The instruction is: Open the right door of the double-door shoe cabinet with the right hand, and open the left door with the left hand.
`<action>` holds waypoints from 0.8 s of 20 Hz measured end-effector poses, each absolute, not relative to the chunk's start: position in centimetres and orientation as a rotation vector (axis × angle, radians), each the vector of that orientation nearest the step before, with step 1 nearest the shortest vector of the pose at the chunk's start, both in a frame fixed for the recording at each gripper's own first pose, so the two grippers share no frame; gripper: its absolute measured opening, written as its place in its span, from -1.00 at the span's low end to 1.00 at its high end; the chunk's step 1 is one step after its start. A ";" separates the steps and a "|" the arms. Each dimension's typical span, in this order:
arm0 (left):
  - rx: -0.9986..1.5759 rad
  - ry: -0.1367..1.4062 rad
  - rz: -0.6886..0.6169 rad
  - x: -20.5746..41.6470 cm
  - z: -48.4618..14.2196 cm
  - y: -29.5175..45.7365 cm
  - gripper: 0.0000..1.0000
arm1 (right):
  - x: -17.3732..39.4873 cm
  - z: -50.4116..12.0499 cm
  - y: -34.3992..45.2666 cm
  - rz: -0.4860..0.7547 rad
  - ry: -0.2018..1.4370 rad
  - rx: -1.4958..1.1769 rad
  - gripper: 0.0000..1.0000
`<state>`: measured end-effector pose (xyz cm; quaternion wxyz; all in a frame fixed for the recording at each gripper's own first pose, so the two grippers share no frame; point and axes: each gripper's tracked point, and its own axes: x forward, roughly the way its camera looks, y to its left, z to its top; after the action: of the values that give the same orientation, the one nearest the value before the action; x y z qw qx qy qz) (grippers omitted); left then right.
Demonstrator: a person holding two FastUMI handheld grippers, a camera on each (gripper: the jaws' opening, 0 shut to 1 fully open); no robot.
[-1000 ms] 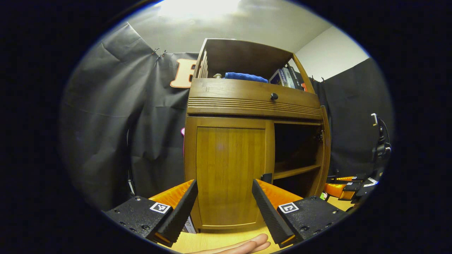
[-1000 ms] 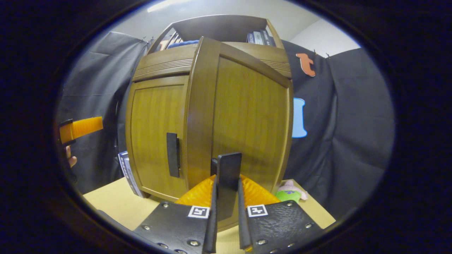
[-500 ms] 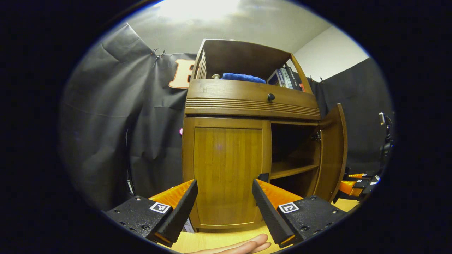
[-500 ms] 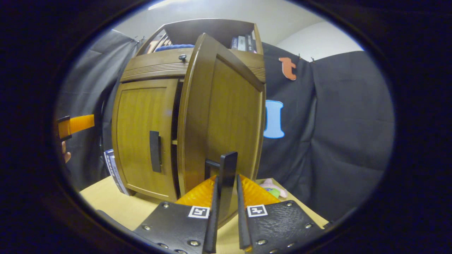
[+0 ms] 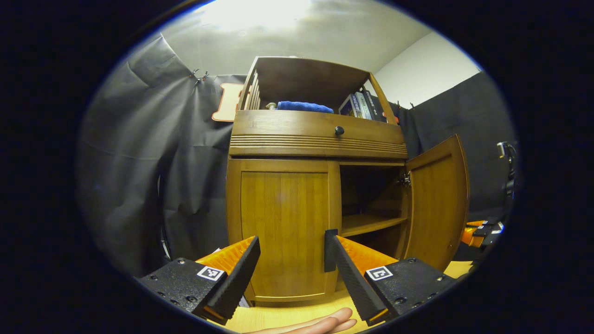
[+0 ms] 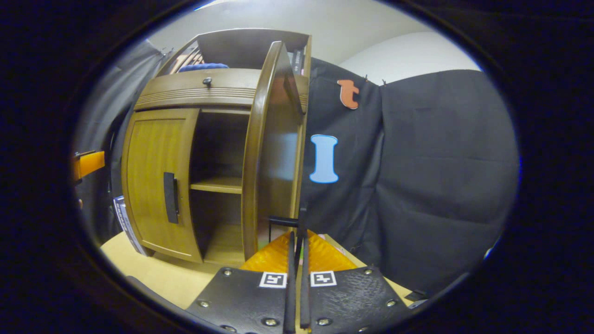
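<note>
In the left gripper view, the left gripper point(image 5: 290, 260) has its fingers spread wide in front of the closed left door point(image 5: 284, 232), whose handle point(image 5: 330, 250) sits just beside the right-hand finger point(image 5: 351, 278) (contact cannot be told). The right door point(image 5: 438, 199) stands swung open beyond that finger, baring a shelf point(image 5: 371, 224). The right gripper view adds what the other hides: the right gripper point(image 6: 297, 260) nearly closed, its fingers pinching the right door's handle point(image 6: 284, 221) edge-on.
</note>
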<state>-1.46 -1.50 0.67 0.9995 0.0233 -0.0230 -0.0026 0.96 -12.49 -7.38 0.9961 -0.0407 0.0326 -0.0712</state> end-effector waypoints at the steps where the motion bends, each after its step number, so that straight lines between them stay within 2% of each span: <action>1: 0.049 -0.049 -0.005 -1.4 0.7 -1.5 0.83 | 0.9 -7.1 -13.2 -0.154 0.060 -0.084 -0.92; 3: 0.049 -0.047 -0.005 -1.4 0.6 -1.5 0.83 | 0.8 -7.3 -14.2 -0.133 0.067 -0.052 -0.99; 16: 0.053 0.043 -0.020 0.7 -2.3 -2.5 0.84 | 2.2 -7.9 -19.9 0.036 0.103 0.026 -0.99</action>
<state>0.72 -2.51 -2.27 0.9994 0.0263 0.0213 -0.0101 2.18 -19.89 -7.92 0.9984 0.0128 0.0514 0.0181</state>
